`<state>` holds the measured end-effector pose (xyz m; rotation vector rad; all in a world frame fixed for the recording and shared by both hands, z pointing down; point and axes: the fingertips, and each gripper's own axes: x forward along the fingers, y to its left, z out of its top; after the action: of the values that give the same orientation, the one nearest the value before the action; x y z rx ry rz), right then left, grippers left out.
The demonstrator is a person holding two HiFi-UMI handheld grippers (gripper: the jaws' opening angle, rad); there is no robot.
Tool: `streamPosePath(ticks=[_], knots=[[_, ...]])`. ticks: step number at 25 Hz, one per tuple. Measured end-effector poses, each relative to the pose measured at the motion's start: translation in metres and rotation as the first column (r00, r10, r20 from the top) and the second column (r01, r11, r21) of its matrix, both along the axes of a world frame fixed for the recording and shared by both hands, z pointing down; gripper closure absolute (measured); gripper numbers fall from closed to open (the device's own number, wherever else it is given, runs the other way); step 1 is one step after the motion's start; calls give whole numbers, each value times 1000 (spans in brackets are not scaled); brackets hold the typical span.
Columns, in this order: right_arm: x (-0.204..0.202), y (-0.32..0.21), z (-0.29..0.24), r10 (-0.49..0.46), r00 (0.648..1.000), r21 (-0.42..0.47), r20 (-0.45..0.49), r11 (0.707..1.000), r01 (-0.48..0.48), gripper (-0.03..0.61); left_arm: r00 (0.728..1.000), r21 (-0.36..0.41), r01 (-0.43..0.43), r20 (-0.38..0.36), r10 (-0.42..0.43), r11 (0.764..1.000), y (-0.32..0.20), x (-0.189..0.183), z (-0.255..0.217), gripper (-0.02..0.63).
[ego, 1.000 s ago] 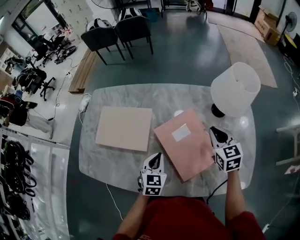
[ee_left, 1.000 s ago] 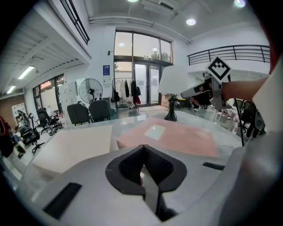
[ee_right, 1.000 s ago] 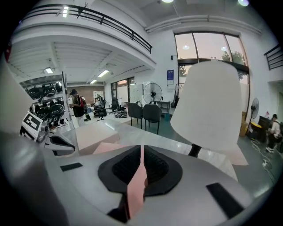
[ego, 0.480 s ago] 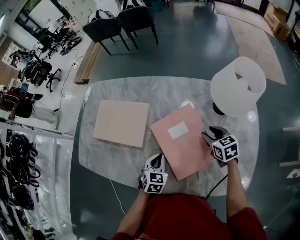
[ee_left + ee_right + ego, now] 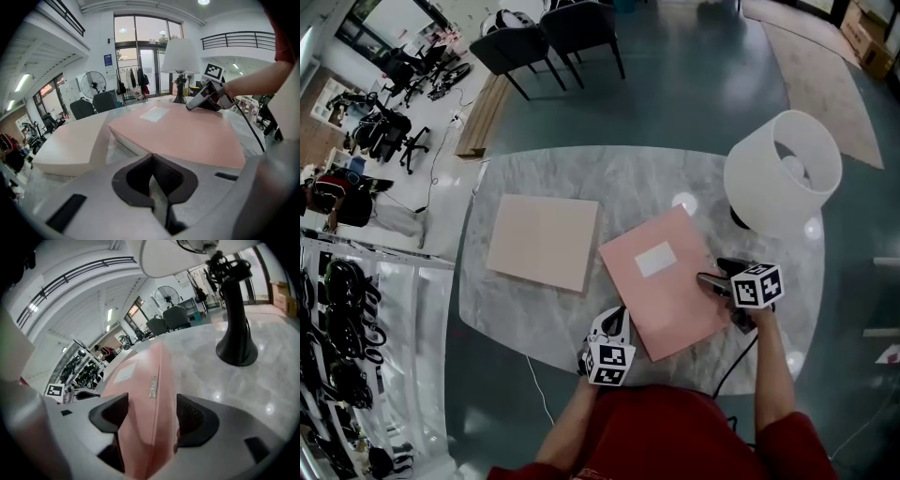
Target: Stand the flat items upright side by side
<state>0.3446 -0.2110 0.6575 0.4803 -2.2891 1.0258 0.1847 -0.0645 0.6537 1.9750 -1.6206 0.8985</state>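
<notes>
From the head view, the marble bench carries a beige book lying flat toward its left edge and a pink book lying flat right of centre, turned askew, one corner close to the near edge; bare marble separates the two. A lamp with a white shade stands at the far right edge. The left claw sits at the near edge, just beside the pink book's near corner. Its own view shows what the head view cannot: the jaws clenched together on nothing, and the pale side faces of both books. The right claw is at the pink book's right edge. Only the right gripper view shows that edge running between the pads: the jaws have just been opening and now stand released on either side of it. That view also reveals a small metal plate on the edge and the lamp's black base.
</notes>
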Motion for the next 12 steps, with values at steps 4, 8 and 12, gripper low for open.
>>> streamPosePath(ticks=[4,8,12], knots=[[-6,5,9,4,997,-95,72,995,3,276,1000,-10,3,17,-3,1000,1,-3,3,608],[-11,7,12,7,996,-117,92,993,3,267,1000,-13,10,21,-10,1000,1,-6,3,609],[-9,4,8,-2,996,-108,93,994,12,267,999,-15,27,26,-26,1000,-1,-3,3,609]])
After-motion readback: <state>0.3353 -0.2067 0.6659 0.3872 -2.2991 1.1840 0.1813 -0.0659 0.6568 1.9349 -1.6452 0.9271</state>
